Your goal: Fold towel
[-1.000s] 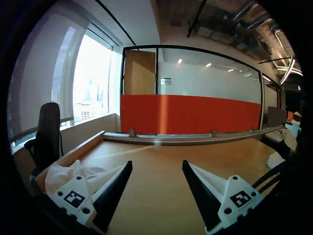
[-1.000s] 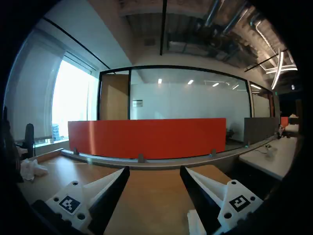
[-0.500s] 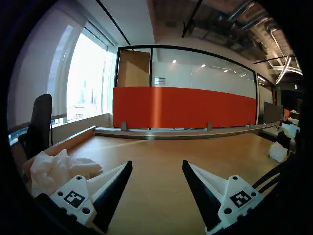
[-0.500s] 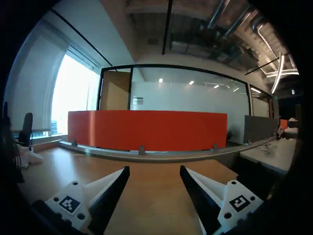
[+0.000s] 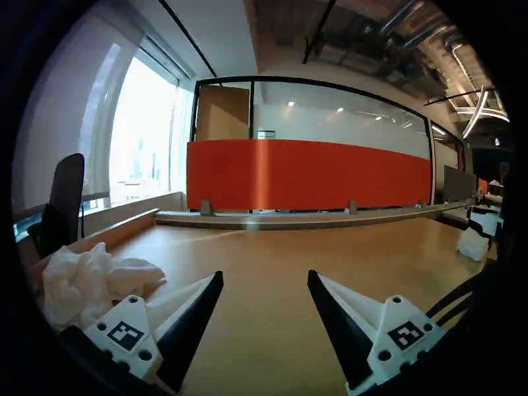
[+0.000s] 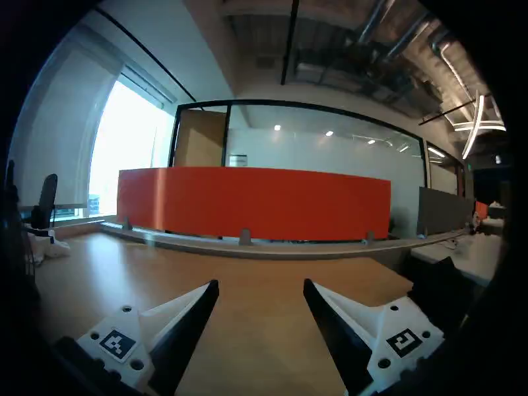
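— Where is the towel?

— The white towel (image 5: 92,280) lies crumpled in a heap on the wooden worktop (image 5: 284,247), just outside the left finger of the left gripper (image 5: 264,274) and a little ahead of it. Whether cloth and finger touch, I cannot tell.

— And is the gripper holding anything?

— No. Its fingers stand wide apart, with bare wood between them. The right gripper (image 6: 261,282) is spread wide too, low over the same worktop, nothing between its fingers.

— Can the right gripper view see the towel?

— Far off to its left, as a small white lump (image 6: 54,247) near the worktop's edge, well apart from the gripper.

— What lies ahead of them?

— An orange divider (image 5: 303,175) runs across the far edge of the worktop, straight in front of both grippers. Left of the left gripper, beyond the towel, stands a dark office chair (image 5: 63,211) by a bright window (image 5: 142,148). Far to its right sits a small white bundle (image 5: 472,243); what it is, I cannot make out.
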Demonstrator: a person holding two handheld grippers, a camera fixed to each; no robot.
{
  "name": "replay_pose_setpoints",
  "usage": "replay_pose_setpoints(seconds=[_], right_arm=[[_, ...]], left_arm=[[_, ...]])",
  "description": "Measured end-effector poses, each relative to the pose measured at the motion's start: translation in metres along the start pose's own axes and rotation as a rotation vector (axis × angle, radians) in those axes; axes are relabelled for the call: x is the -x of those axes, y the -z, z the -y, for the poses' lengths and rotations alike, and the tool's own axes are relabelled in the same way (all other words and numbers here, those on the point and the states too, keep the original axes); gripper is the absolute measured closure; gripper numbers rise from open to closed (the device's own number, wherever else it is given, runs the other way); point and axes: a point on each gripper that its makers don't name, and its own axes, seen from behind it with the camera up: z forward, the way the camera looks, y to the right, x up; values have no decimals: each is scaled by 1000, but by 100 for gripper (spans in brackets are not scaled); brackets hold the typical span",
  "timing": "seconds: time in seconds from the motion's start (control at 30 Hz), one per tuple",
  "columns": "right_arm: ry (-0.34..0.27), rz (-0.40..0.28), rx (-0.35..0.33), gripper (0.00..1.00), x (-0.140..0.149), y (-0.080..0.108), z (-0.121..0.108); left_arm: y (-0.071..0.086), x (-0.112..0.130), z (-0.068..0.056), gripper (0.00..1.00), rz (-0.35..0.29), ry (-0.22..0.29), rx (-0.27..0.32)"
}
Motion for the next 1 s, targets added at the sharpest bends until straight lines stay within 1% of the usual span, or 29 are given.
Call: replay_pose_setpoints(seconds=[0.2,0.5,0.8,1.0], right_arm=[[-25,-4,22,1,9,-2,-3],[-92,-16,40,1,12,0,-11],[-69,-18,34,1,19,1,-17],[-79,-11,32,0,25,0,-16]], left_arm=[[0,4,-1,6,2,-4,3],[0,-3,-5,6,-13,3,14],[-1,0,-7,5,-4,2,18],[0,0,-8,6,-6,-1,19]])
